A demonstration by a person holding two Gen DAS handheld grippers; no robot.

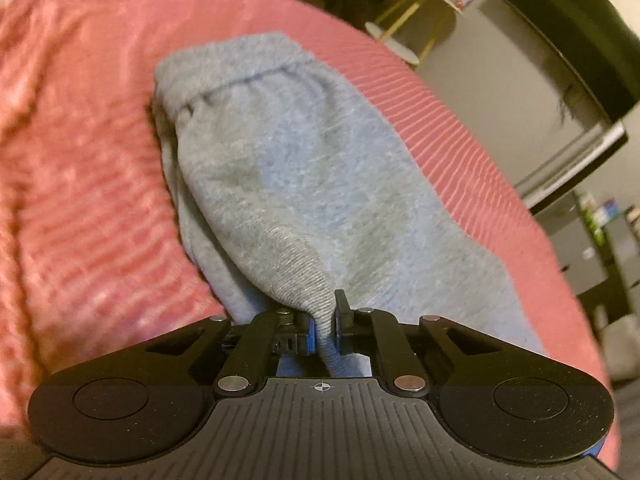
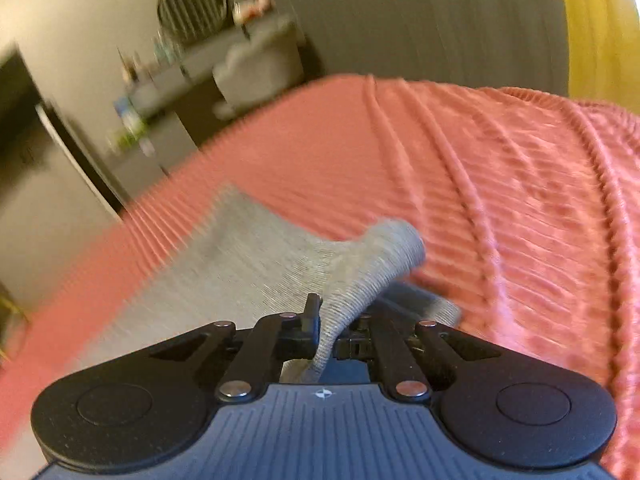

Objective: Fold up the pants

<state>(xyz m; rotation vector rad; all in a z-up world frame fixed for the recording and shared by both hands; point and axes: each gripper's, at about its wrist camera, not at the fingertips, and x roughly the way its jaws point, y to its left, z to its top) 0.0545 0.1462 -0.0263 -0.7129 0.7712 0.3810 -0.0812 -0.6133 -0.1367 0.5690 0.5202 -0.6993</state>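
Grey sweatpants point(image 1: 280, 168) lie on a pink ribbed blanket point(image 1: 80, 200). In the left wrist view their elastic waistband is at the far end and the fabric runs toward me. My left gripper point(image 1: 325, 322) is shut on a ribbed cuff of the pants. In the right wrist view the grey pants point(image 2: 248, 264) stretch away to the left, and my right gripper point(image 2: 332, 328) is shut on another ribbed cuff, lifted off the blanket point(image 2: 500, 200). Both views are blurred by motion.
The bed's edge falls off to the right in the left wrist view, beside a white round side table point(image 1: 396, 46) and dark furniture point(image 1: 580, 60). In the right wrist view a cluttered shelf unit point(image 2: 160, 92) stands beyond the bed's left edge.
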